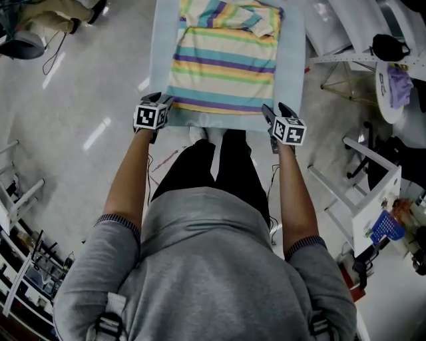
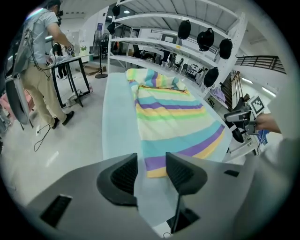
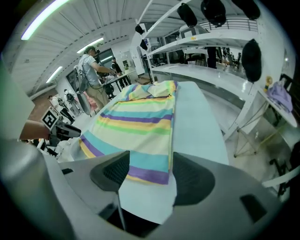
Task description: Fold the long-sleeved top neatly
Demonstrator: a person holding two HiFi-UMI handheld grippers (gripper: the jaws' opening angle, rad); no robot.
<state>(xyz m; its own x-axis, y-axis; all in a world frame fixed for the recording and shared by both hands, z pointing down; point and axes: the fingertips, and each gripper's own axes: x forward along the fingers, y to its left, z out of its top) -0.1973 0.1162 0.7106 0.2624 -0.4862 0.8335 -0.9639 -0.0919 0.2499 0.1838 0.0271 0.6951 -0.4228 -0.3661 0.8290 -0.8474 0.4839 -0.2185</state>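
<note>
**Already narrowed, the top awaited its end-to-end fold**

Seemingly the sleeves were dealt with. The striped long-sleeved top (image 1: 223, 63) lay flat as a tidy rectangle along the middle of the counter (image 1: 295, 73). Loose fabric (image 1: 256, 20) was gathered across its far end, where the sleeves appeared to be folded in, though I could not make out each one. Its hem (image 1: 213, 108) sat just short of the counter's near edge, with bare padding showing along both long sides.

The left claw (image 1: 162, 101) hovered by the near-left corner of the counter with its jaws apart. The hem's left corner showed in the gap beyond them but was not pinched. The right claw (image 1: 274, 110) stood likewise at the near-right corner, jaws apart and holding nothing, lined up with the hem's right corner.

By my judgement the task was roughly midway. The sides were in. What was left was taking both hem corners, carrying them toward the far edge once or twice, and squaring the stack.

No container was on the counter; it bore only the top.
</note>
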